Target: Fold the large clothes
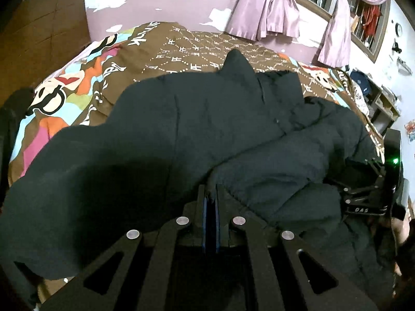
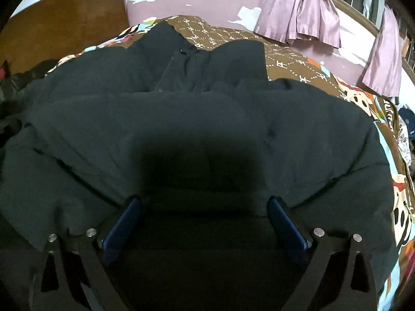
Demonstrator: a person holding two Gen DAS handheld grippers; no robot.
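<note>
Nearest to me, my left gripper (image 1: 210, 194) has its blue-padded jaws pressed together, and a ridge of the big, dark, quilted padded jacket (image 1: 207, 129) seems to be pinched between them; the fabric rises into the pads, though the dark cloth makes the exact bite hard to read. My right gripper (image 2: 205, 207) stands with its jaws spread wide, the two blue pads (image 2: 124, 223) well apart and nothing pressed between them; it hovers just over the near hem of the jacket, casting a shadow on the cloth below.

The jacket lies spread across the brown patterned bedspread with colourful cartoon panels (image 1: 181, 49), covering most of the near half of the bed. In the left view one side is lumpier and seems already drawn inward. Further away, its collar and front placket with a dark button (image 2: 181, 51) point toward the wall.

I judge that I am in the middle of a fold: the left side holds a gathered edge while the right hand lines up for its own hold. The next move calls for lowering the open jaws onto a hem thick enough to catch, closing firmly on the bulky padding, then lifting both sides together.

Beyond the bed, lilac satin curtains (image 2: 301, 7) hang knotted against the peeling wall.
</note>
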